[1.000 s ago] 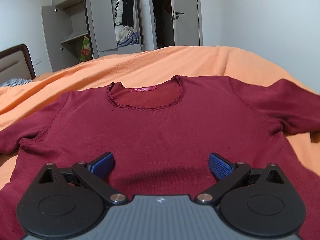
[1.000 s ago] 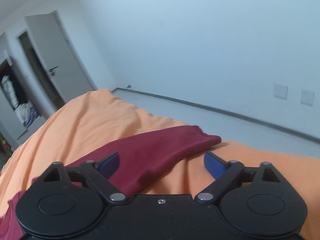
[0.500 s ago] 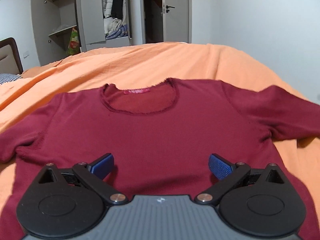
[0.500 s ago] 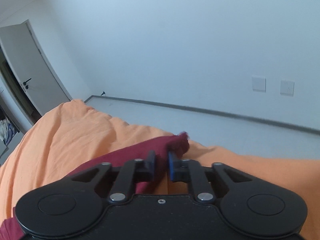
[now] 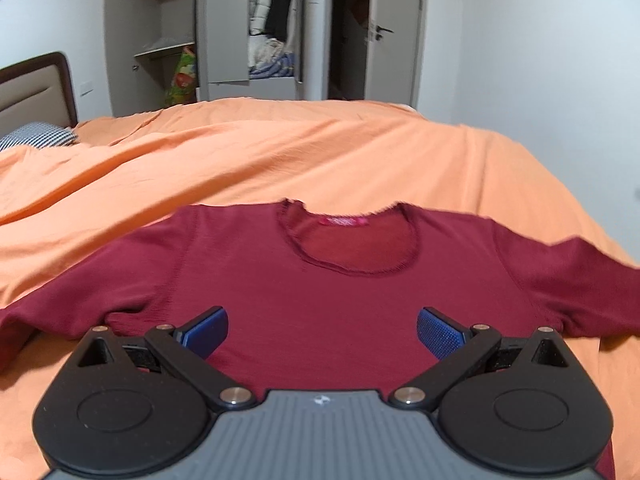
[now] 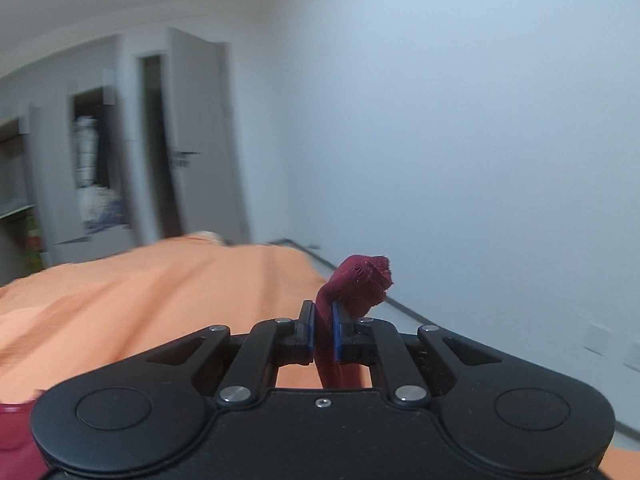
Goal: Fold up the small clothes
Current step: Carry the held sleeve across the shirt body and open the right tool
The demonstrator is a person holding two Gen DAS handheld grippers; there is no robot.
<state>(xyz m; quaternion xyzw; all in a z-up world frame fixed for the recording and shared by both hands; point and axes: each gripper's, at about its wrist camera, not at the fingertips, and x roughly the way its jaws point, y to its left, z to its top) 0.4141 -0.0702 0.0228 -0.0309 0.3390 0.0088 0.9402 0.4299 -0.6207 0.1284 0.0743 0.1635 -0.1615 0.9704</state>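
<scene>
On orange bedding [image 5: 280, 152], shirt [image 5: 320, 304] points neckline away; left tool [image 5: 322, 332] gapes, right tool [image 6: 322, 332] pinches its sleeve [image 6: 360, 284].

The left hand-held gripper [image 5: 322, 332] hovers level with fingers spread wide, while the right hand-held gripper [image 6: 322, 330] is clamped on the sleeve [image 6: 362, 284].

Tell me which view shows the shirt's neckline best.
The left wrist view. There the shirt lies flat on the orange bedspread with its neckline and pink label in plain sight. The right wrist view shows only a bunched sleeve end pinched in the right gripper; no neckline.
</scene>
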